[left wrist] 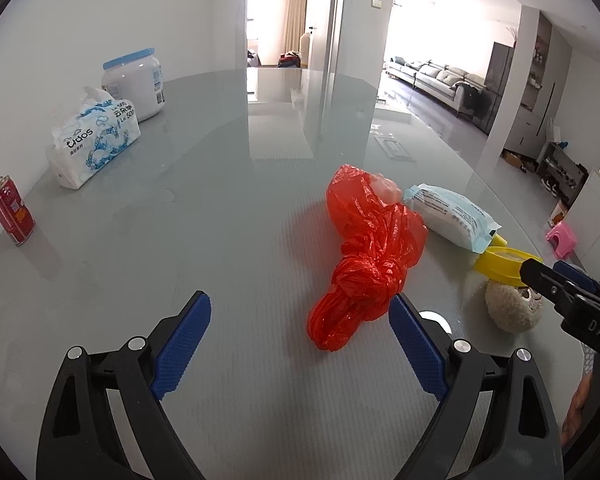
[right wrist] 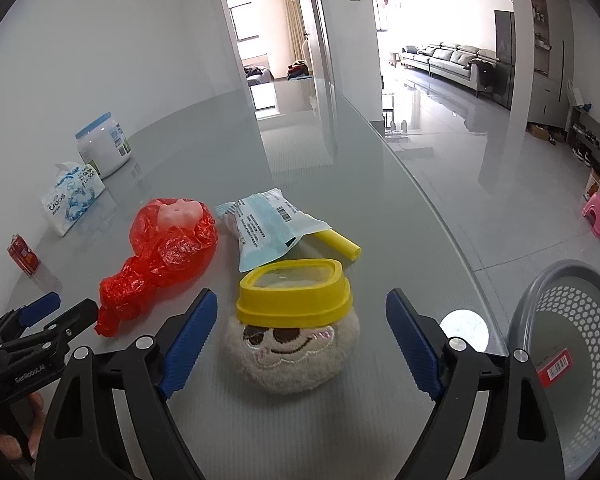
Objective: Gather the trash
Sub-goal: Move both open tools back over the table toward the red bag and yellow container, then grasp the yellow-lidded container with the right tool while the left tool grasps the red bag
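Observation:
A knotted red plastic bag [left wrist: 368, 248] lies on the glass table [left wrist: 228, 184]. Its near end rests just inside the right finger of my left gripper [left wrist: 300, 304], which is open and not touching it. My right gripper [right wrist: 300, 298] is open around a beige plush toy [right wrist: 296, 356] with a yellow lid [right wrist: 294, 300] on top; the pads stand clear of it. Behind the toy lie a wet-wipe pack [right wrist: 268, 220] and a yellow tube [right wrist: 340, 244]. The right wrist view also shows the red bag [right wrist: 164, 256] and the left gripper [right wrist: 72, 306] at the left.
A grey perforated basket [right wrist: 572, 266] stands beyond the table's right edge. A red can [left wrist: 12, 210], a tissue pack [left wrist: 94, 136] and a white jar [left wrist: 134, 84] line the left side by the wall. A pink stool [right wrist: 598, 214] is on the floor.

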Available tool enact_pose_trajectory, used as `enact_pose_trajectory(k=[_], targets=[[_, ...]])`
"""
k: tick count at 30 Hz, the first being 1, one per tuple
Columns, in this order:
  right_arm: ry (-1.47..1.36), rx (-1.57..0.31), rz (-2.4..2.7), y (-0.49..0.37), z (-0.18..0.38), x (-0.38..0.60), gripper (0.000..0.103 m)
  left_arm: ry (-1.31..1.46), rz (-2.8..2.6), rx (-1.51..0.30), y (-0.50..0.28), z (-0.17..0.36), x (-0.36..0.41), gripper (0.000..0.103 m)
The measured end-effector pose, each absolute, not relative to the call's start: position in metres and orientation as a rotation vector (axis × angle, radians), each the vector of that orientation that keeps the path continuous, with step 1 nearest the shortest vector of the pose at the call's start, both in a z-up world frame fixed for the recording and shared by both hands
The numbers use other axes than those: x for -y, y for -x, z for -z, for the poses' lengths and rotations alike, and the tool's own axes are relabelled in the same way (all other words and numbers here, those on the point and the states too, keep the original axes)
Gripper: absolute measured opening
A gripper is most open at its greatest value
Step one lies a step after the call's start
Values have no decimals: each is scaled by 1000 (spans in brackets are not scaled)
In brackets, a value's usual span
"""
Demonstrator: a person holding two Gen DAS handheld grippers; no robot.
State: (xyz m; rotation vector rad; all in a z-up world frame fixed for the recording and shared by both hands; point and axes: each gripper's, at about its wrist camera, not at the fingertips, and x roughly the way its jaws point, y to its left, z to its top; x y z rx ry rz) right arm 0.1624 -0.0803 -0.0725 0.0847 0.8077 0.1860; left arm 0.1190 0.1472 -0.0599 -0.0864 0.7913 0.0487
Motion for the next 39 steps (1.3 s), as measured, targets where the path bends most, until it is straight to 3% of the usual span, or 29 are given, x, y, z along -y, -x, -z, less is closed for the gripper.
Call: enact_pose_trajectory(k=[21, 23, 25, 39], targets=[[-43, -860, -157, -198, 84, 61, 82, 96, -17, -802, -117, 61, -148, 89], [-29, -853, -158, -195, 84, 60, 79, 96, -15, -805, -118, 62, -148, 89], [-16, -854, -163, -194, 85, 59, 66, 96, -16, -807, -118, 62, -149, 89], [-76, -765, -192, -161, 64, 78, 65, 98, -26, -811, -120, 65, -150, 89]])
